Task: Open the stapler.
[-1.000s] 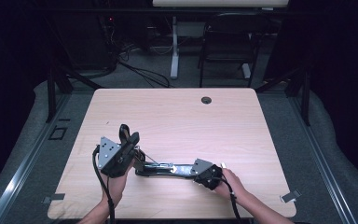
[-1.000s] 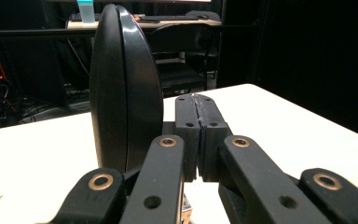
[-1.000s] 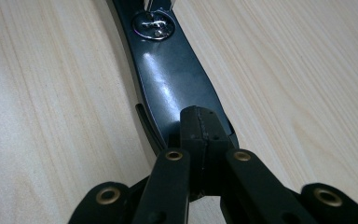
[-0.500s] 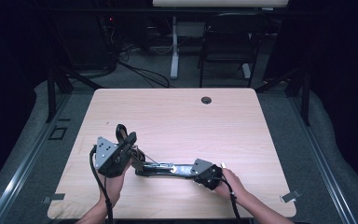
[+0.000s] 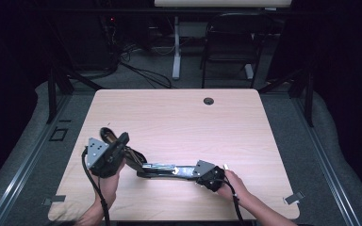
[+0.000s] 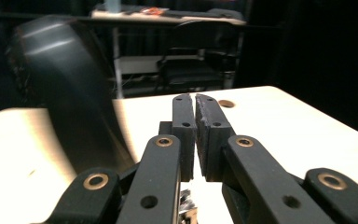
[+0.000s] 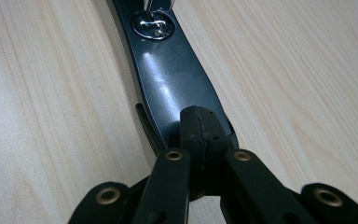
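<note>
we see right tongs [image 7: 200, 126] clamped on the end of the black tool handle [image 7: 172, 88] | left tongs [image 6: 196, 130] together, nothing between, raised beside the tool's looped end [image 5: 111, 136] | tool lies near the front of the counter [image 5: 179, 117]

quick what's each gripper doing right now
Left gripper: shut, nothing visible between its jaws.
Right gripper: shut, pressing on the black strap on the table.
</note>
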`<state>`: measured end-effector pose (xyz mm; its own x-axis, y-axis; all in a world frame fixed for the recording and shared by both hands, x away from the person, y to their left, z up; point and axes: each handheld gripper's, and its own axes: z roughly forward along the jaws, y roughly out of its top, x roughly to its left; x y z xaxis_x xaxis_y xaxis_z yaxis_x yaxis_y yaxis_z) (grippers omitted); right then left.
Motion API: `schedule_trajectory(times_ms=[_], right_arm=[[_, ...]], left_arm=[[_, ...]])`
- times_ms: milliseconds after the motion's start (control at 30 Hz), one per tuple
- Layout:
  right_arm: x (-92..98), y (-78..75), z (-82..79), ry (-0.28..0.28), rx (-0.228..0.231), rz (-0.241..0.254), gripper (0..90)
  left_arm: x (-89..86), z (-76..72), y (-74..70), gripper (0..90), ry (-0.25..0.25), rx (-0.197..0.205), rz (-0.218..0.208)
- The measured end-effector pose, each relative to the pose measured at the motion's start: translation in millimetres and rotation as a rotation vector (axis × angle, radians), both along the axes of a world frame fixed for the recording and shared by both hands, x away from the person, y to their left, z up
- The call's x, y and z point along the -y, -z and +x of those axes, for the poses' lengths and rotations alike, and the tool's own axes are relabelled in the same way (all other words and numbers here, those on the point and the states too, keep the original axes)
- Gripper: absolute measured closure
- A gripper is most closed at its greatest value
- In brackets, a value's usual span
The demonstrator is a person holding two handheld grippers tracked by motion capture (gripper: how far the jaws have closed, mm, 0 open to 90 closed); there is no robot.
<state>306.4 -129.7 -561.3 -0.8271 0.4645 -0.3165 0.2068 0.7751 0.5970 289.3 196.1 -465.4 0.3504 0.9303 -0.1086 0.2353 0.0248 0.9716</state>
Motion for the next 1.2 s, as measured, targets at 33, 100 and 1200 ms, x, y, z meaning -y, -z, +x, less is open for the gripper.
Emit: schedule_trajectory(times_ms=[33, 100, 1200], right_arm=[[0.0, 0.0, 0.1, -0.001, 0.000, 0.001, 90.0], [-0.1, 0.1, 0.5, 0.001, 0.006, -0.003, 90.0], [4.2, -14.9, 11.6, 0.012, -0.102, -0.050, 64.4]], left_arm=[[-5.9, 2.1, 1.5, 87.1, -0.010, -0.015, -0.007], [-11.5, 4.7, 4.0, 87.6, -0.028, -0.033, -0.009], [32.4, 8.6, 5.9, 42.2, 0.428, -0.252, 0.136]])
